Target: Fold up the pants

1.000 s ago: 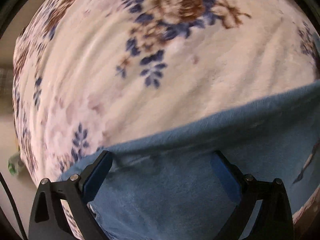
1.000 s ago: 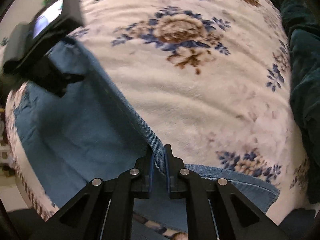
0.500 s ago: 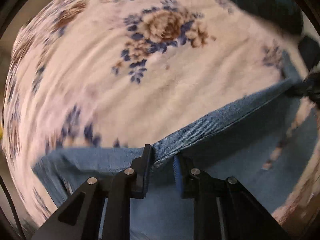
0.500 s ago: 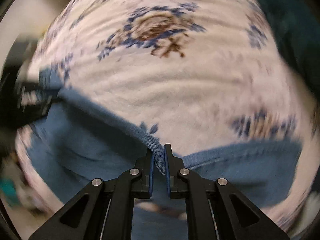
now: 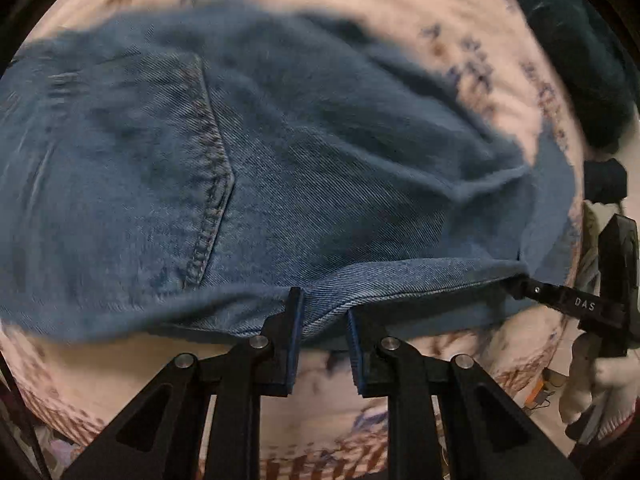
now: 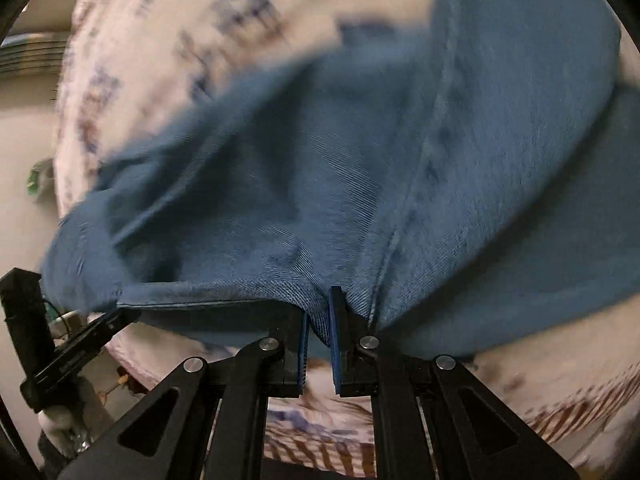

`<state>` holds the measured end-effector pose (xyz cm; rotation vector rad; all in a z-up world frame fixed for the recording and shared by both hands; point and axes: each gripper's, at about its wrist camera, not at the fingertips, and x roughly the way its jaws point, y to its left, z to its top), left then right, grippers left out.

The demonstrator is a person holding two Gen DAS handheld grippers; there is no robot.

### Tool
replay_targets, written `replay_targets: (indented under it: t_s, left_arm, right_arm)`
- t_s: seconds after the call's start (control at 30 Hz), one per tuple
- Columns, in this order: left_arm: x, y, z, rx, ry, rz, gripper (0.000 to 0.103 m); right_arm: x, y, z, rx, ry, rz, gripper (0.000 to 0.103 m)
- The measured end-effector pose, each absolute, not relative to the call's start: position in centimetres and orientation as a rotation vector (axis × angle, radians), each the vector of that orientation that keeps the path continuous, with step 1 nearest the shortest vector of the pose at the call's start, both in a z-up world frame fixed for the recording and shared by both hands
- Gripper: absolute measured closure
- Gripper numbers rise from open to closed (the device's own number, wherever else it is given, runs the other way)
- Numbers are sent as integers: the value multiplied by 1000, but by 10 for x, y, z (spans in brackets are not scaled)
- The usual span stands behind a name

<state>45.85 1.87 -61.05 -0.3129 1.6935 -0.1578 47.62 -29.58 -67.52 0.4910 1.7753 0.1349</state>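
Note:
Blue denim pants (image 5: 280,184) lie spread over a floral blanket (image 5: 460,12), a back pocket with stitching showing at the left in the left wrist view. My left gripper (image 5: 322,312) is shut on the near hem edge of the pants. My right gripper (image 6: 319,312) is shut on the same edge further along; the pants (image 6: 400,160) fill its view. The right gripper also shows in the left wrist view (image 5: 520,286), pinching the hem at the right. The left gripper shows at the lower left of the right wrist view (image 6: 120,314).
The blanket (image 6: 152,40) covers a bed whose near edge runs under both grippers. A dark teal cloth (image 5: 576,60) lies at the far right of the bed. Floor and small clutter (image 6: 38,176) show beyond the bed's left side.
Both grippers have carried the held edge back over the pants toward the near side, so the denim now lies ahead of them. The left gripper closed on the edge a second ago.

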Motion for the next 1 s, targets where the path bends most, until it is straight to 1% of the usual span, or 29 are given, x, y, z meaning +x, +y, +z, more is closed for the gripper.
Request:
replay_targets:
  t_s: [0.13, 0.33, 0.4, 0.43, 0.47, 0.5, 0.53, 0.57, 0.6, 0.63, 0.8, 1.0]
  left_arm:
    - [453, 17, -632, -329, 1683, -139, 86]
    - [441, 17, -606, -333, 1680, -95, 84]
    - [431, 15, -598, -262, 1665, -74, 78]
    - [428, 10, -593, -227, 1654, -60, 65]
    - [427, 6, -591, -206, 1650, -49, 47]
    - [424, 5, -587, -186, 1647, -34, 37]
    - [420, 4, -581, -176, 1635, -17, 24]
    - [417, 4, -577, -168, 1624, -7, 23]
    - [413, 5, -570, -149, 1606, 12, 23]
    - [411, 4, -564, -137, 1590, 26, 23]
    - [417, 4, -540, -61, 1493, 107, 23]
    - [467, 8, -556, 3, 1447, 150, 23]
  right_arm:
    - [463, -285, -693, 423, 1765, 115, 93]
    - [464, -270, -687, 379, 1791, 103, 90]
    - [463, -263, -677, 340, 1782, 105, 89]
    - [462, -259, -671, 308, 1778, 101, 89]
    - [461, -255, -667, 281, 1778, 92, 82]
    - [460, -251, -663, 259, 1778, 84, 74]
    - [458, -248, -658, 250, 1777, 85, 49]
    - [456, -244, -654, 249, 1776, 88, 24]
    - [452, -239, -650, 231, 1774, 83, 13]
    - [448, -234, -643, 190, 1764, 74, 10]
    - [442, -219, -611, 104, 1704, 39, 10]
    - [475, -255, -594, 95, 1625, -70, 10]
